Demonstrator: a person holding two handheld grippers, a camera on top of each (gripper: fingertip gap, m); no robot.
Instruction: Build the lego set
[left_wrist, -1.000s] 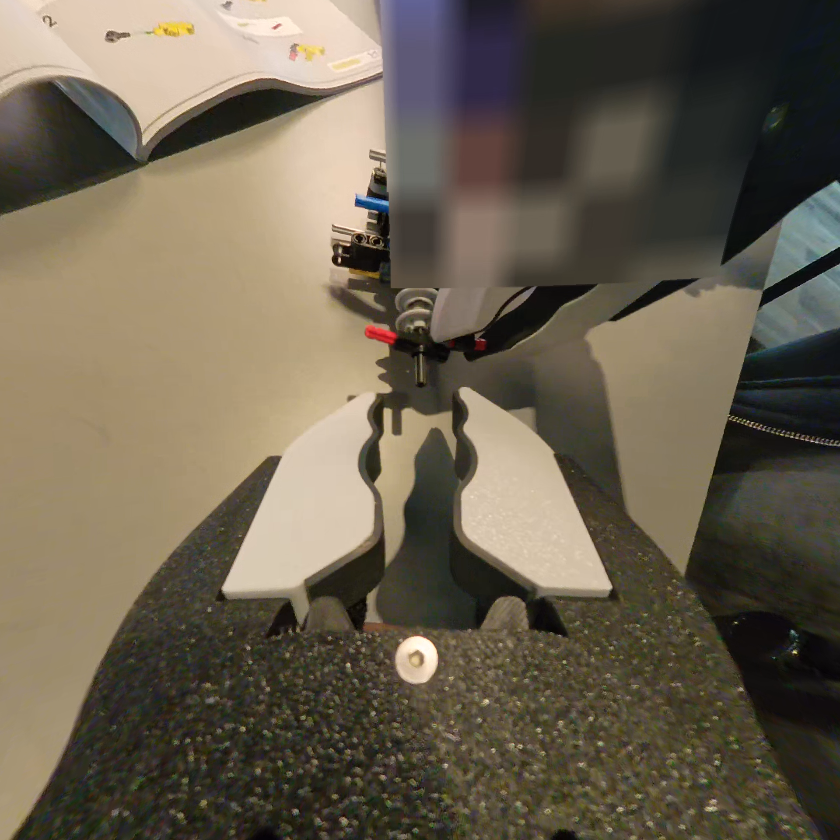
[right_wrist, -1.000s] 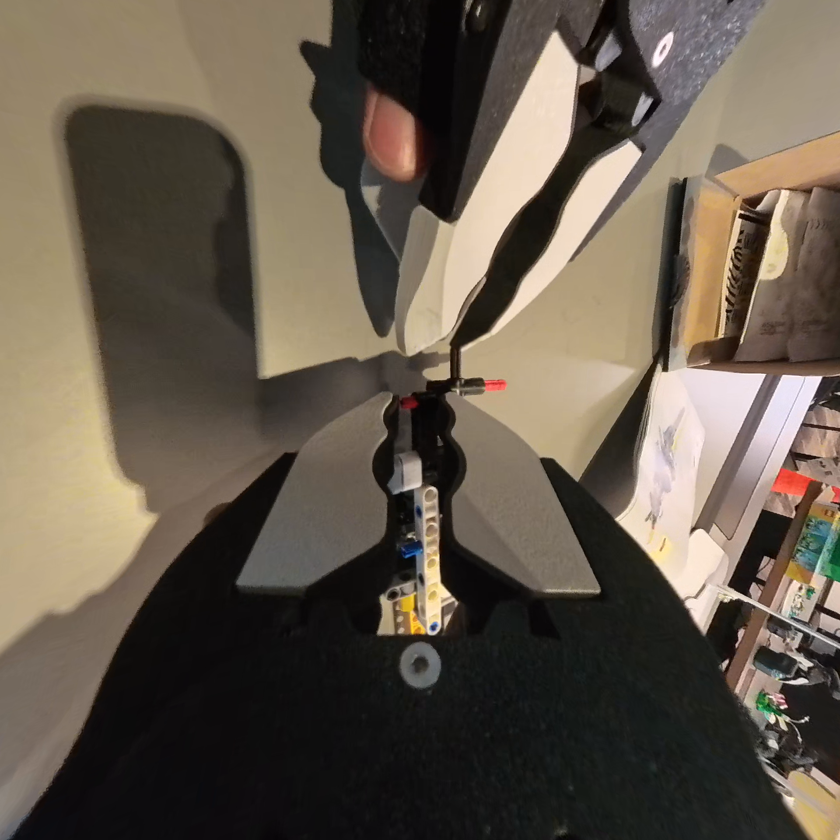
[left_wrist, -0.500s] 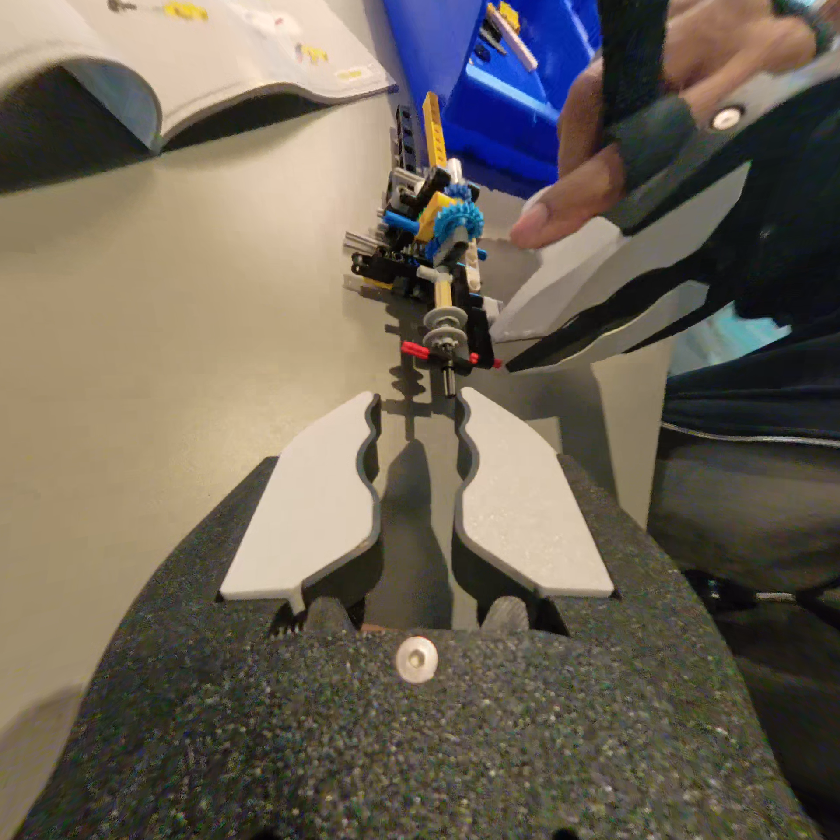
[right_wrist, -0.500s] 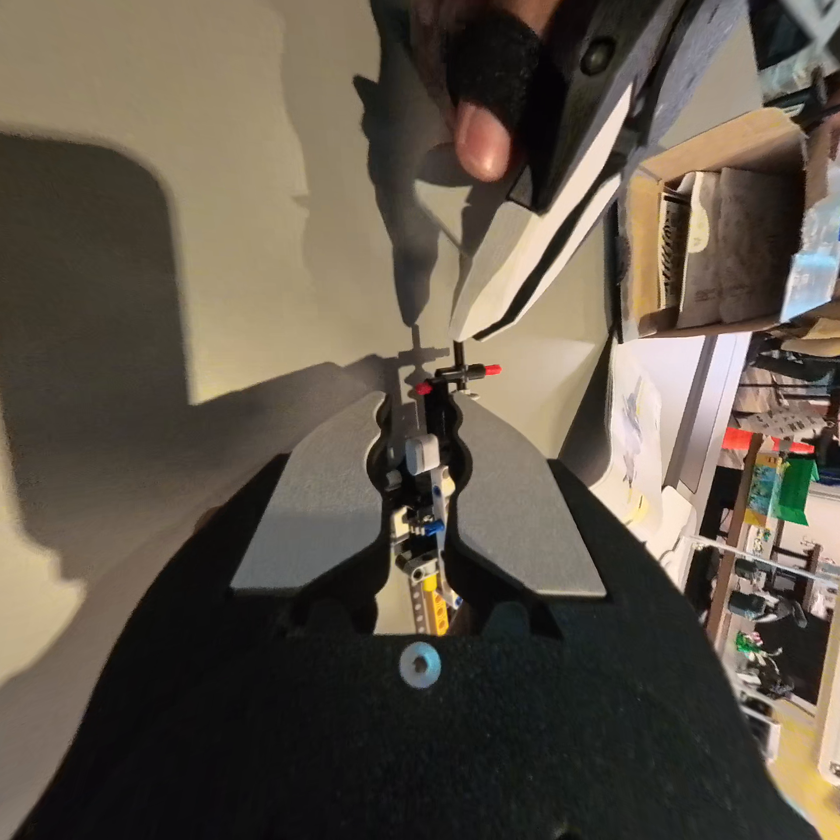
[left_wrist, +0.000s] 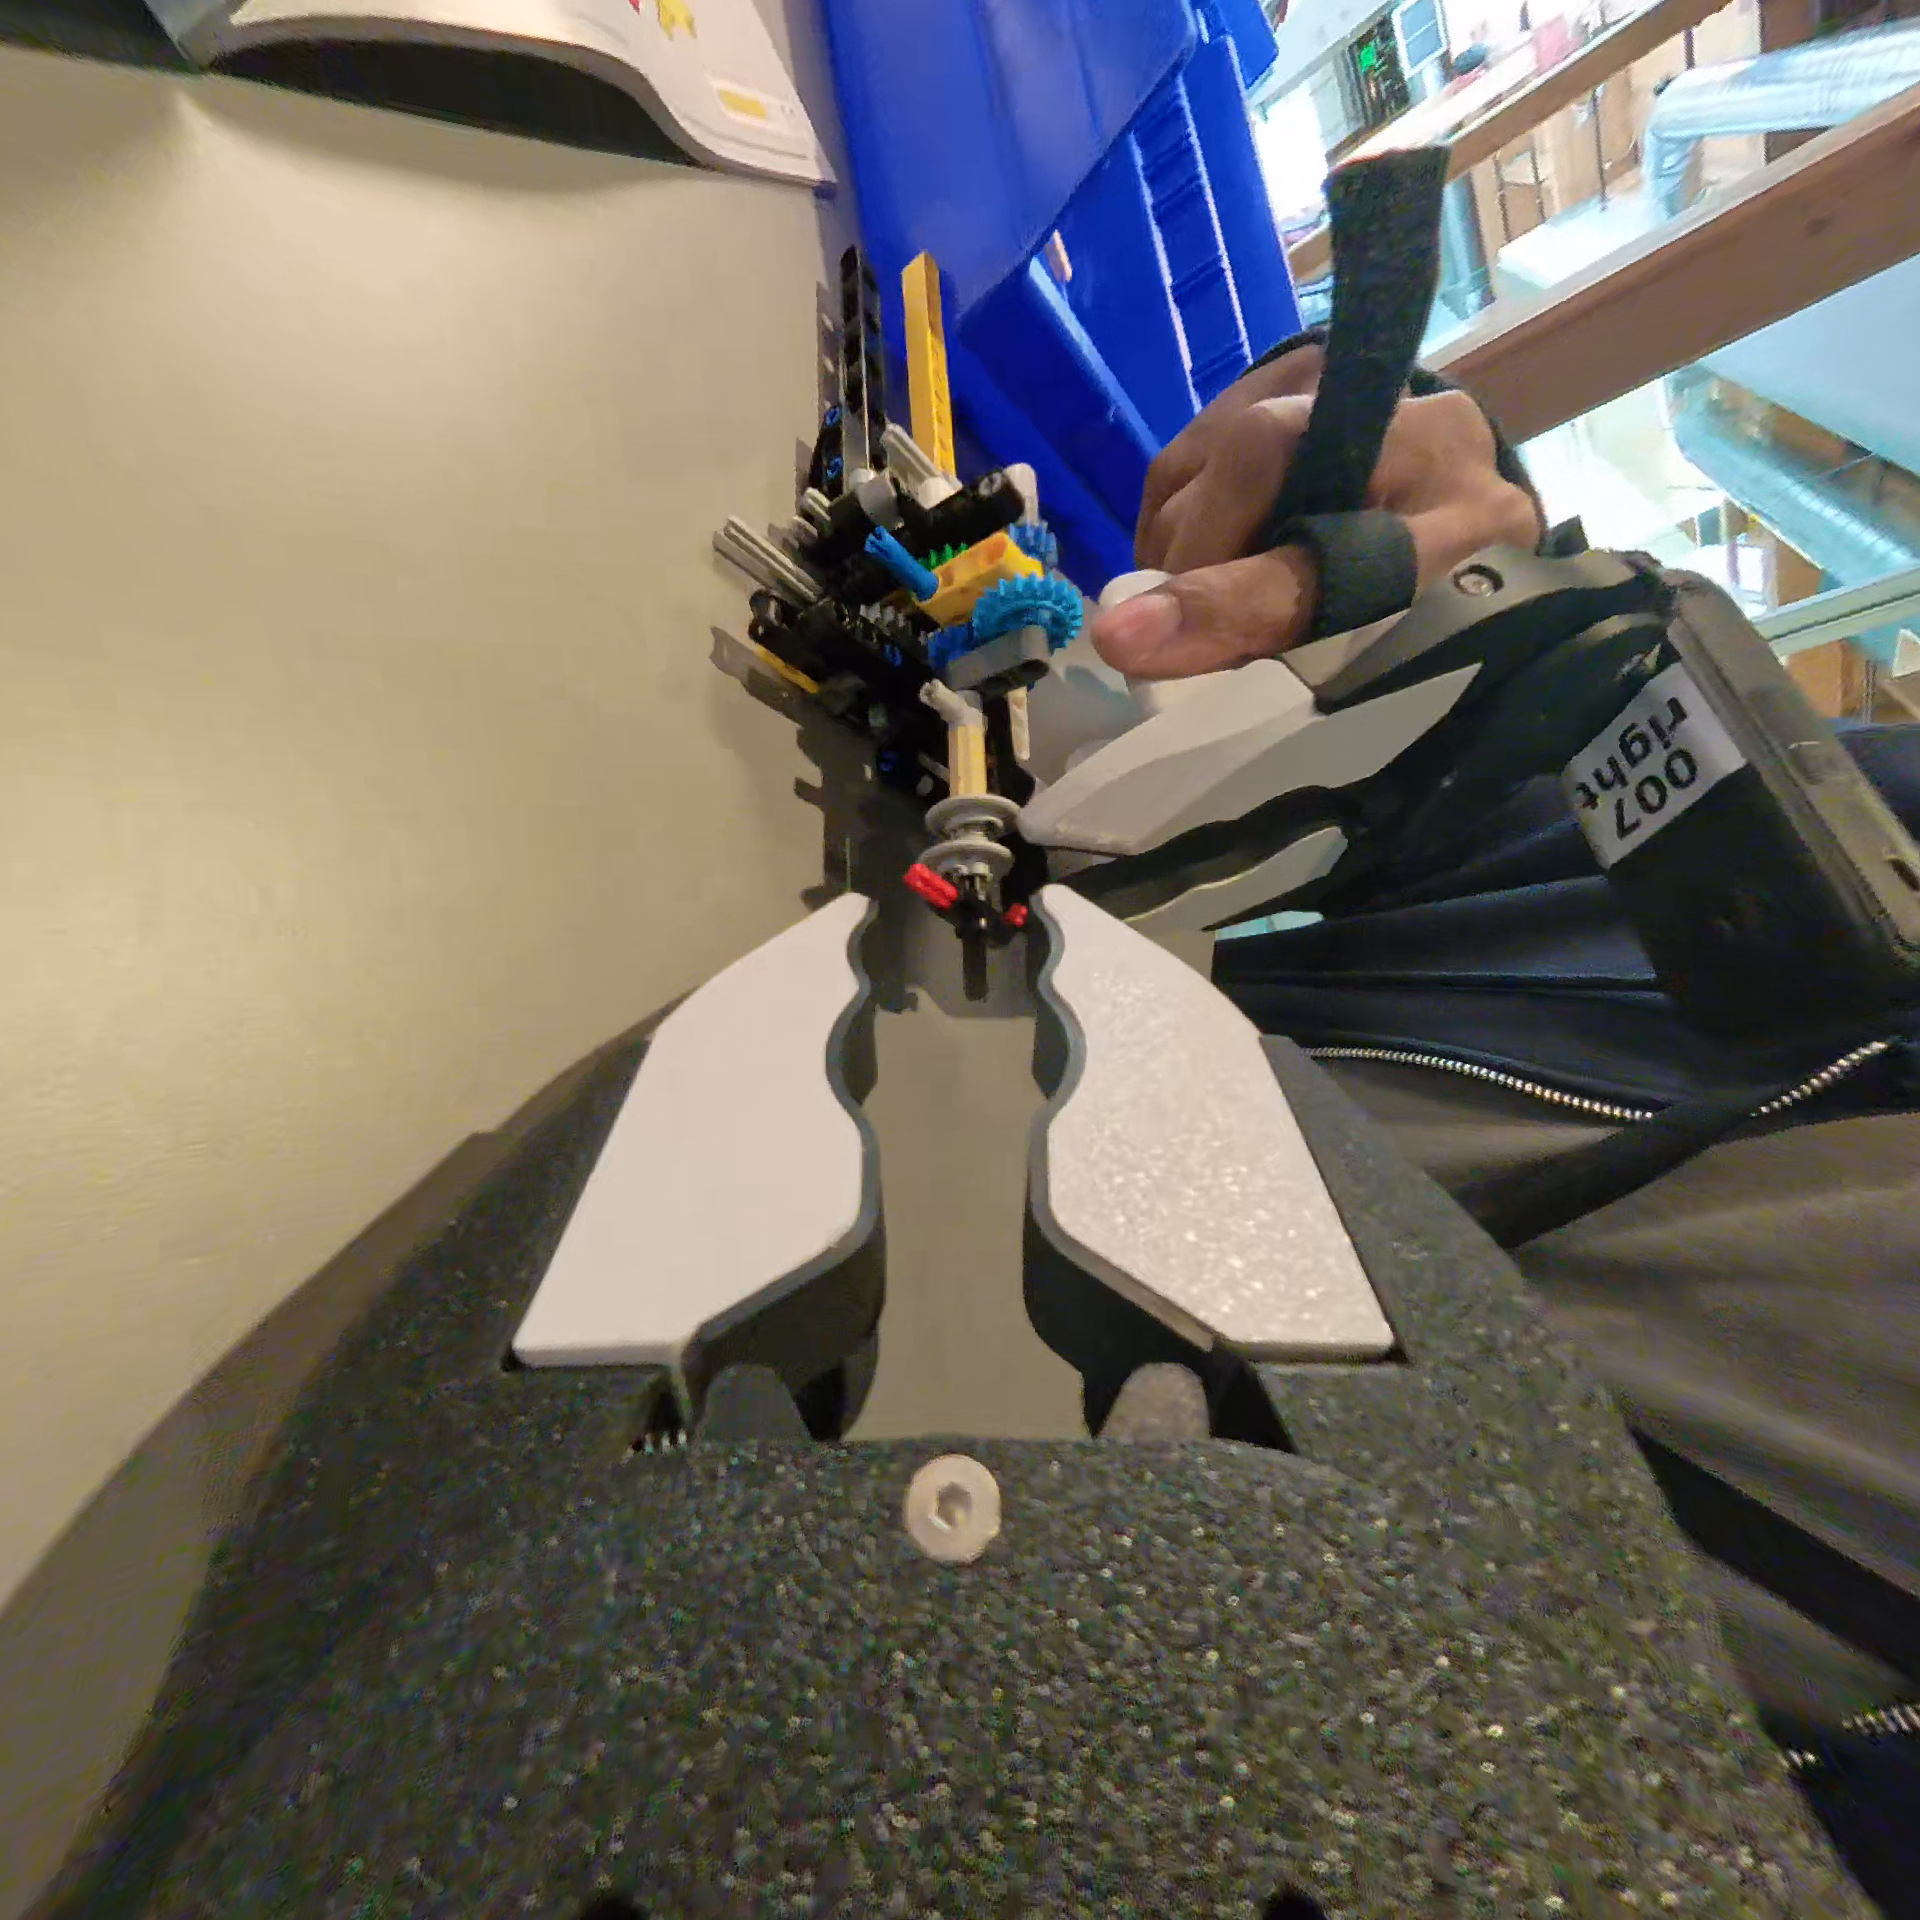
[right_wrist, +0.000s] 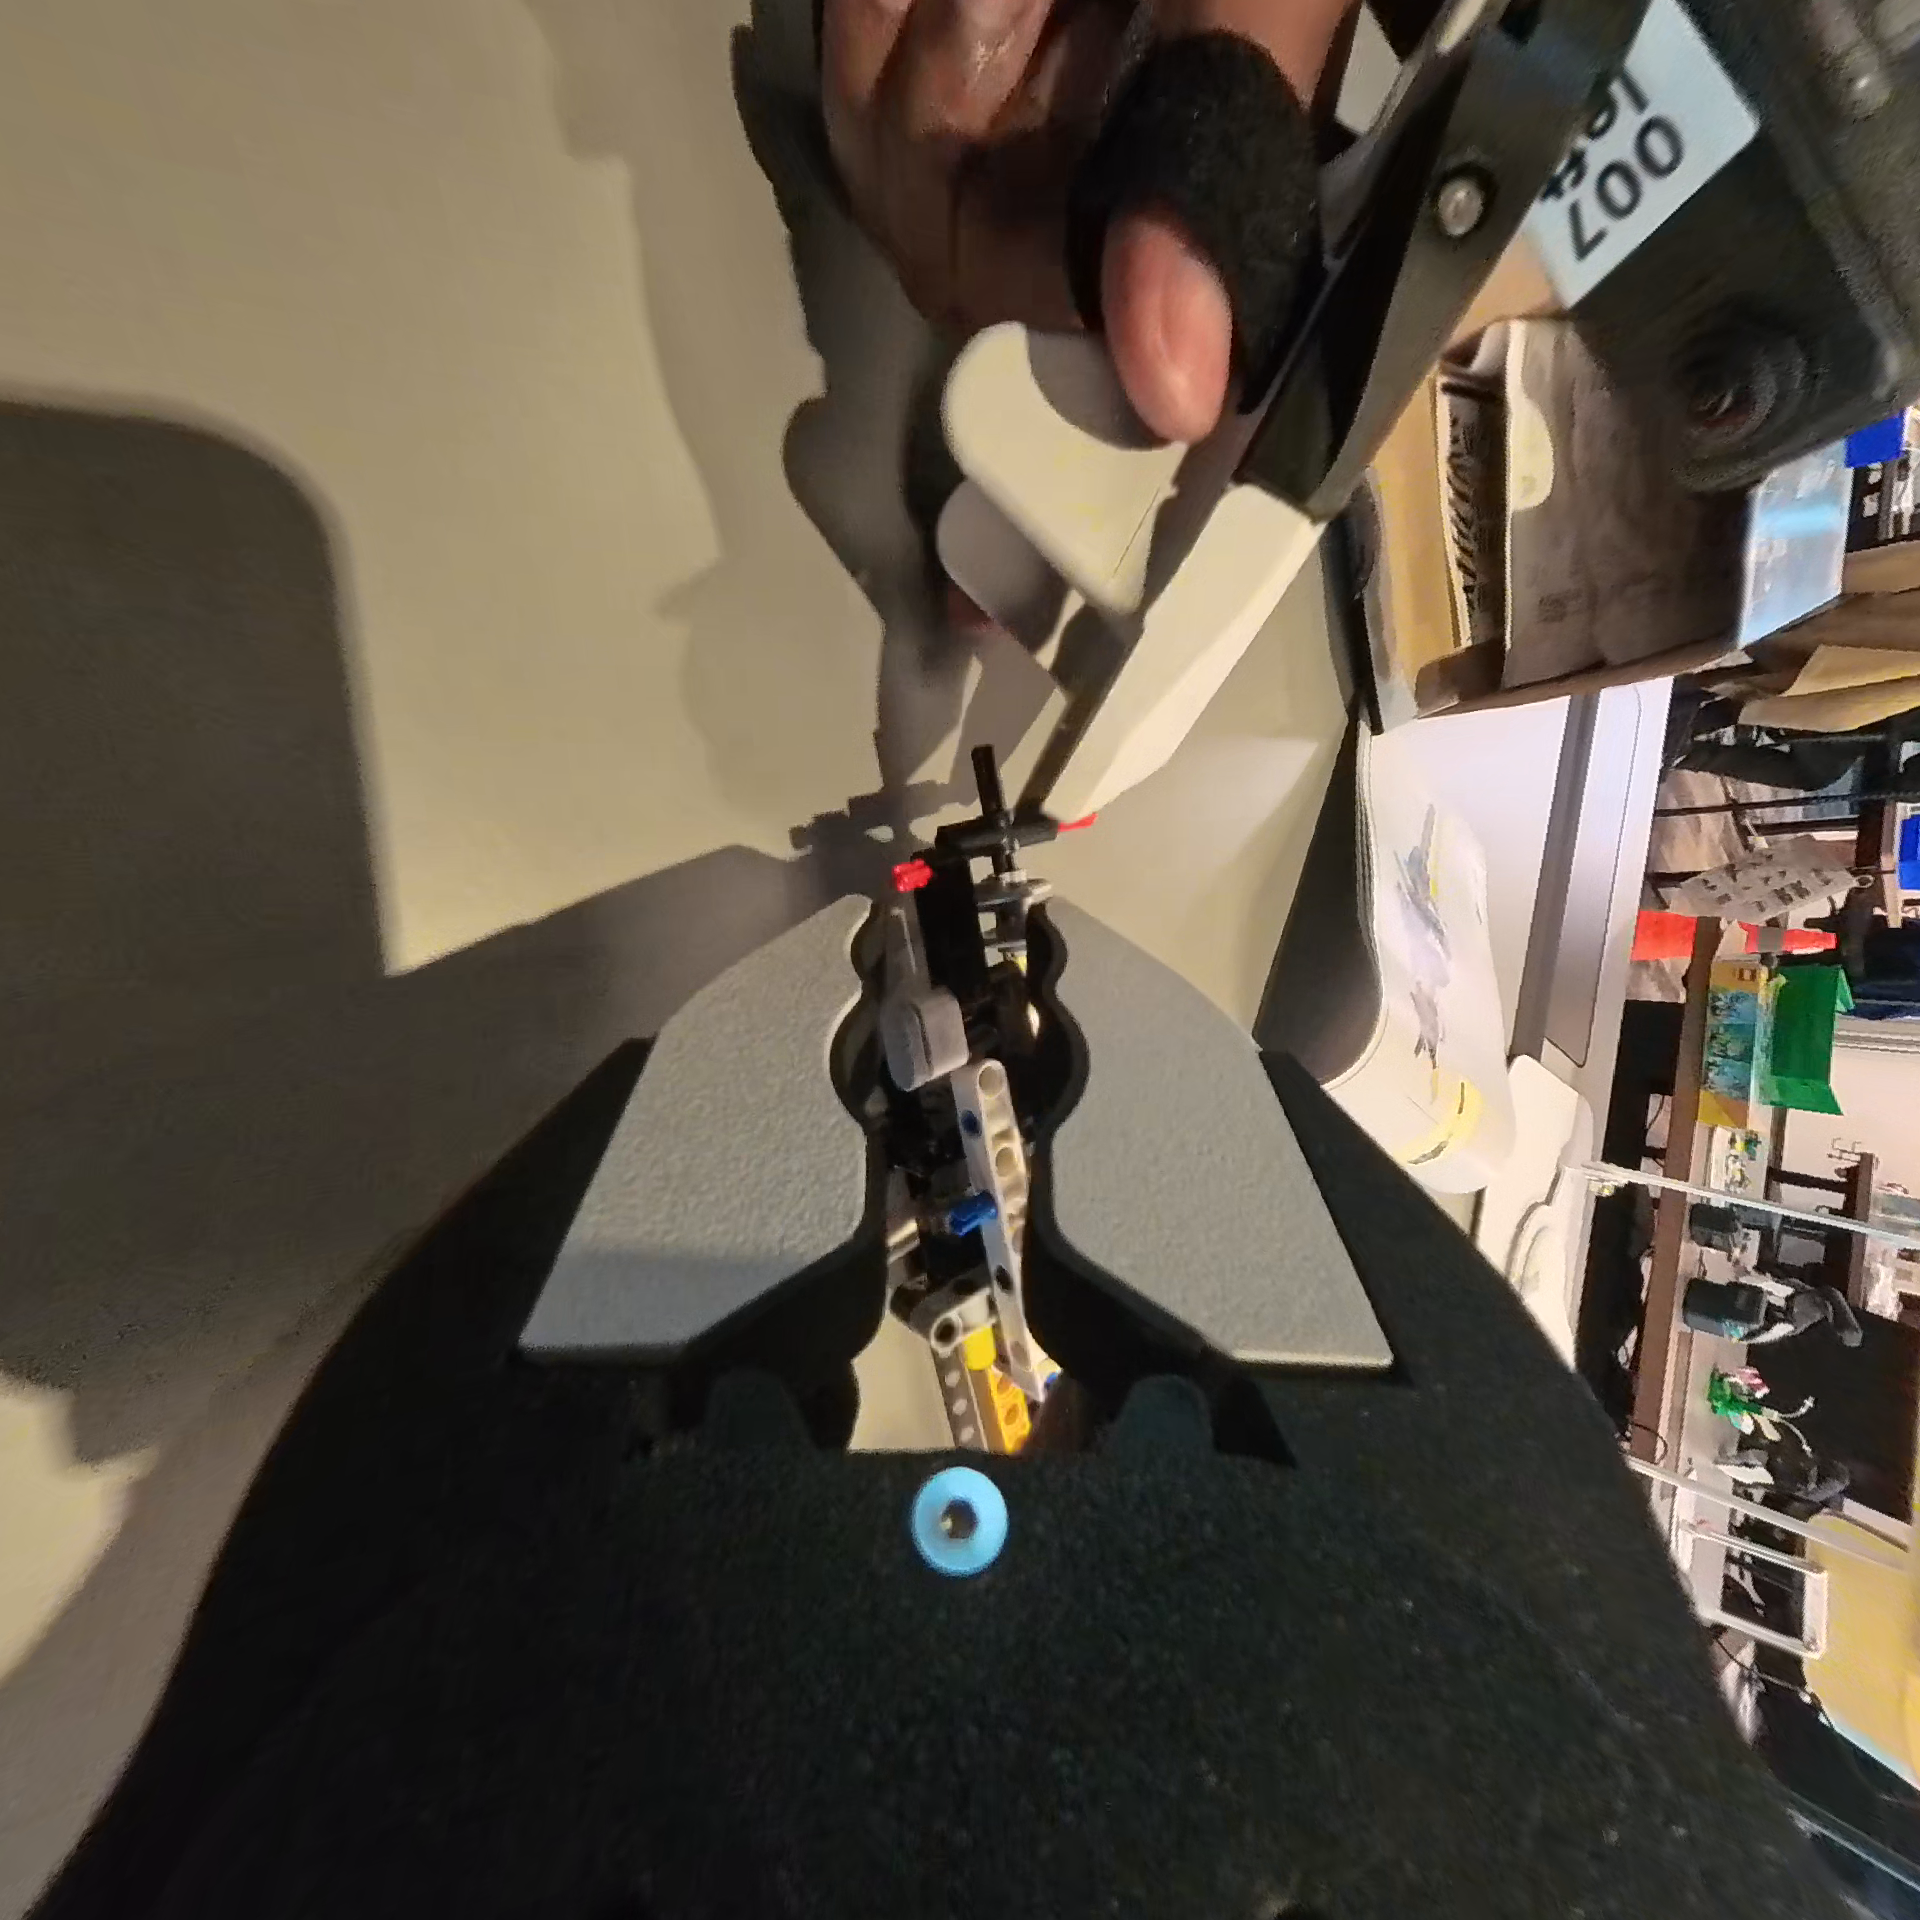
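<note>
The partly built lego assembly (left_wrist: 914, 623) has black beams, blue gears, a yellow beam, grey bushes and a red cross pin. My right gripper (right_wrist: 961, 925) is shut on the assembly's (right_wrist: 956, 1091) black body and holds it above the table. It also shows in the left wrist view (left_wrist: 1049, 862), coming in from the right. My left gripper (left_wrist: 956, 914) is open, and the black axle (left_wrist: 975, 956) at the assembly's near end pokes between its fingertips without touching. In the right wrist view the left gripper (right_wrist: 1081, 800) is edge-on, its tip beside the red pin (right_wrist: 1081, 823).
An open instruction booklet (left_wrist: 520, 62) lies at the table's far side beside blue storage bins (left_wrist: 1039, 208). A cardboard box (right_wrist: 1558, 520) and another booklet (right_wrist: 1434, 935) sit to the right in the right wrist view. The person's dark clothing (left_wrist: 1558, 1039) is close on the right. Less than 4 cm separates the two grippers' tips.
The right gripper has swung the assembly around, and its black axle end now sits between my left fingertips instead of just ahead of them. Both grippers' jaws have kept their widths.
</note>
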